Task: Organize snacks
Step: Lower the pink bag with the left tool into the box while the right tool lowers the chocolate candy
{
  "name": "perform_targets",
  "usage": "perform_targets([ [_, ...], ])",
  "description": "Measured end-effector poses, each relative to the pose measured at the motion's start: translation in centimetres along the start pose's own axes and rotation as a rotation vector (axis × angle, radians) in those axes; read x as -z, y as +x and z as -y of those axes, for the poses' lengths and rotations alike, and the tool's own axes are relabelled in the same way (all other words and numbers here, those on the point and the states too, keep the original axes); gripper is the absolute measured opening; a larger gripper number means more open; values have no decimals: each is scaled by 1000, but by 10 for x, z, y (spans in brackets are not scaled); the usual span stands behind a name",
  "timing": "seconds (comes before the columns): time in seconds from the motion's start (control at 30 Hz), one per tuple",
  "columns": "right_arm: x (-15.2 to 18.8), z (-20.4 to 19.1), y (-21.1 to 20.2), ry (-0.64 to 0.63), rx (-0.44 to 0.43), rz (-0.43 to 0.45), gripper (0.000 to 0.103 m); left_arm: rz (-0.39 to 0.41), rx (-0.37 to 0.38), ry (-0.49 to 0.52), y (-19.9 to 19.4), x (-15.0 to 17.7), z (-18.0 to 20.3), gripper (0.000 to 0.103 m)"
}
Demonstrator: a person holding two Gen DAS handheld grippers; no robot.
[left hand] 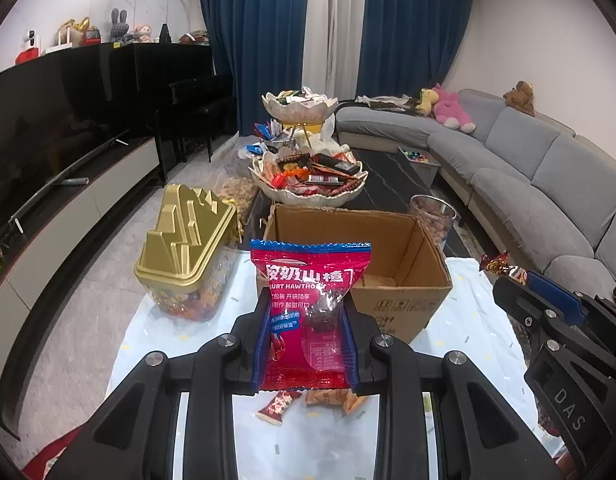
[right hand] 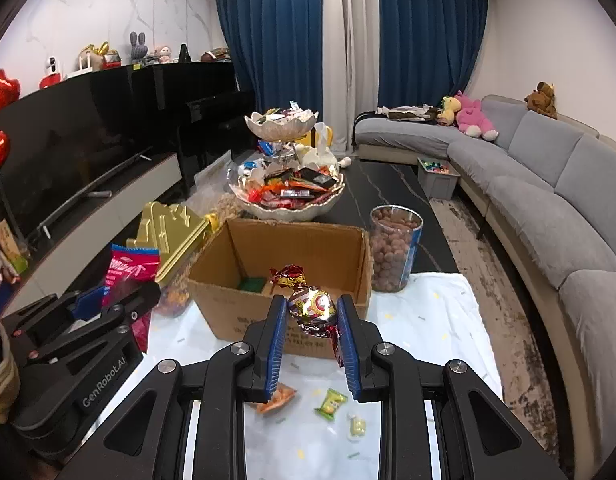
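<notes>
red packet (left hand: pixel 308 304) gripped, foil candy (right hand: pixel 312 307) gripped

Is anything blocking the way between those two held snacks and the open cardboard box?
Nothing visible does. The red hawthorn packet in the left gripper and the foil-wrapped candy in the right gripper both hang just before the cardboard box, whose top is open and whose flaps do not cover it.
</notes>
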State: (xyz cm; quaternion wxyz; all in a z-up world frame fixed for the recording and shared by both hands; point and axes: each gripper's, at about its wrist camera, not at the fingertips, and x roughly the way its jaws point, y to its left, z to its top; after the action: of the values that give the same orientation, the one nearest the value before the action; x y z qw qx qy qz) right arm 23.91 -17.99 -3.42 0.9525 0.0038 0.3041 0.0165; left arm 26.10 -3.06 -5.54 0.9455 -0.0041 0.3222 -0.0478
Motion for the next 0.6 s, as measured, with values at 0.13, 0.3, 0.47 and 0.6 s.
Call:
perform_targets([
  [0.13,-8,0,6,8,0,5,27,3,3,-11,7,-9,-4,30],
  [0.3,-16,-2,16,12,2,10,27,10,0,-11,16,-20,-9,30],
  [0.47,-25,-1,27,21,7,13,27,-1,14,5,30,-29,-8,30],
  [0.6,-32,1,36,22,10,12,27,-5,17,18,41,-37,-7,30],
])
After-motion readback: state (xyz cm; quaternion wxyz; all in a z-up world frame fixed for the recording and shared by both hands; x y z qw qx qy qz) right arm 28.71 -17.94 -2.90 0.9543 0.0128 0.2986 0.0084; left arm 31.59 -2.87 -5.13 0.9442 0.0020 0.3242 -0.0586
